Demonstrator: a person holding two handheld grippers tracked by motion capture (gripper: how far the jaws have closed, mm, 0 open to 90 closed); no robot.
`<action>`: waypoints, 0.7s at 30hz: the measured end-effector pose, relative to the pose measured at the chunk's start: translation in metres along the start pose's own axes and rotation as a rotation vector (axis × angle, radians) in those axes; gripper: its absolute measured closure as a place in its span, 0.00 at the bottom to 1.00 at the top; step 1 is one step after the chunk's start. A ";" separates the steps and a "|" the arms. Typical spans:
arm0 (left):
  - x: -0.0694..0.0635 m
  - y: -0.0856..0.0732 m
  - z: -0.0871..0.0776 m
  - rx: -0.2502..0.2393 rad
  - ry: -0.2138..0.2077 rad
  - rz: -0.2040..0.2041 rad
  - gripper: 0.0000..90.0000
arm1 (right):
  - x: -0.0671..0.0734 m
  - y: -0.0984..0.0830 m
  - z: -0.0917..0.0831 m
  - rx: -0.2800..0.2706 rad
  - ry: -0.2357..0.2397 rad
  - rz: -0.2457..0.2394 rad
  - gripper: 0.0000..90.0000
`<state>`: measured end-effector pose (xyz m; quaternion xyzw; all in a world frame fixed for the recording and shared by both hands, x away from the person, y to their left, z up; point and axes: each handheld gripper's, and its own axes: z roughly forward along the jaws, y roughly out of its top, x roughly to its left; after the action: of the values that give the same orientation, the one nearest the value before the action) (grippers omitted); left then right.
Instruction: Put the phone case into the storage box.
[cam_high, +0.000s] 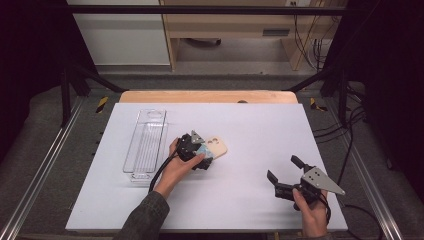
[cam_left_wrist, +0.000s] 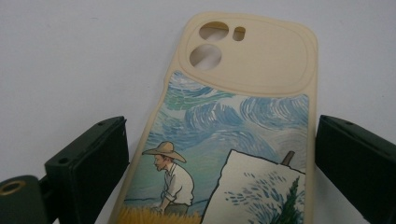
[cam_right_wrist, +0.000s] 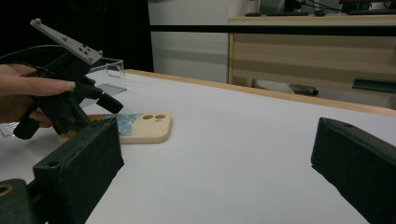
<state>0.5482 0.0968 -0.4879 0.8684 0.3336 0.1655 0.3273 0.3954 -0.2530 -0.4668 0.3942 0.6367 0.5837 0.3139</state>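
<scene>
Overhead, a large white table (cam_high: 250, 200) takes up most of the high view, with a strip of bare wood along its far edge and dark floor and metal rails on both sides. Most of its surface is bare, with wide open room across the middle, the far right and the near edge. On the left part of the table lies a long clear plastic tray (cam_high: 146, 145), set lengthwise from near to far; nothing can be seen inside it. Just right of the tray lies a cream phone case (cam_high: 216, 147), flat on the table with its painted back up, showing a man in a straw hat under a swirling blue sky, its camera cutouts at the end pointing away from the person. The left gripper (cam_high: 200, 155), held in the person's left hand (cam_high: 175, 170), sits over the near end of the case. In the left gripper view its two black jaws stand spread, one on each side of the case, with a sliver of white table showing between each jaw and the case's long edges, so nothing is grasped. The right gripper (cam_high: 283, 173), held in the right hand (cam_high: 312, 212), is well apart near the table's front right, jaws parted wide and holding nothing, pointing toward the case.
</scene>
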 end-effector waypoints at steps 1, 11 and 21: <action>0.000 0.000 0.000 0.000 -0.002 -0.002 0.04 | 0.000 0.000 0.000 0.000 0.000 0.000 0.02; 0.002 -0.002 0.004 0.013 -0.018 -0.018 0.02 | 0.000 0.000 0.000 -0.003 0.004 0.002 0.02; 0.001 -0.003 0.005 0.004 -0.017 -0.036 0.02 | 0.001 -0.001 0.001 0.002 0.008 0.006 0.02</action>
<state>0.5500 0.0976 -0.4933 0.8644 0.3467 0.1513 0.3313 0.3957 -0.2515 -0.4674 0.3942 0.6374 0.5854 0.3092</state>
